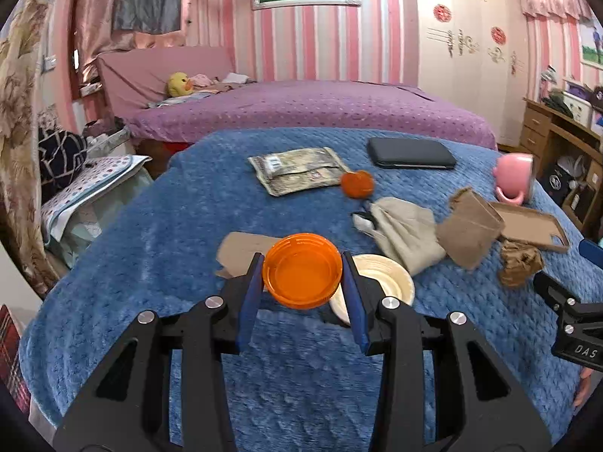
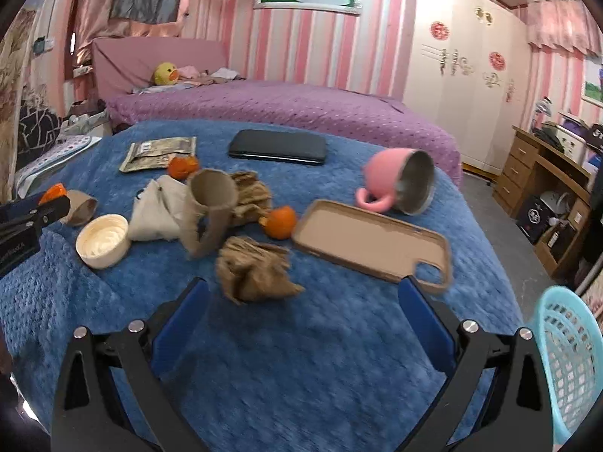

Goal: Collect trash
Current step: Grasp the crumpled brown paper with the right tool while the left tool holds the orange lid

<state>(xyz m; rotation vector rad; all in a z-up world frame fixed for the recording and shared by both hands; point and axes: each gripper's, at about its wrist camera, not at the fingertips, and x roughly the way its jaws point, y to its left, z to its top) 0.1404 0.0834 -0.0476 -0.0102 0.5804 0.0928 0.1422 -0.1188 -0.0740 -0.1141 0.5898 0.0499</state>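
Note:
My left gripper (image 1: 303, 269) is shut on an orange plastic lid (image 1: 302, 269) and holds it above the blue blanket (image 1: 150, 226). A cream lid (image 1: 384, 277) lies just behind it; it also shows in the right wrist view (image 2: 102, 240). My right gripper (image 2: 303, 293) is open and empty, just short of a crumpled brown paper ball (image 2: 254, 269). Other trash lies on the blanket: a cardboard tube (image 2: 207, 211), a flat cardboard tray (image 2: 373, 243), orange peels (image 2: 280, 222), a beige cloth (image 2: 158, 209) and a foil wrapper (image 2: 158, 152).
A pink mug (image 2: 399, 184) lies on its side near the tray. A black phone (image 2: 279, 147) lies at the blanket's far side. A light blue basket (image 2: 565, 365) stands at the lower right, off the blanket. A purple bed (image 2: 282, 105) is behind.

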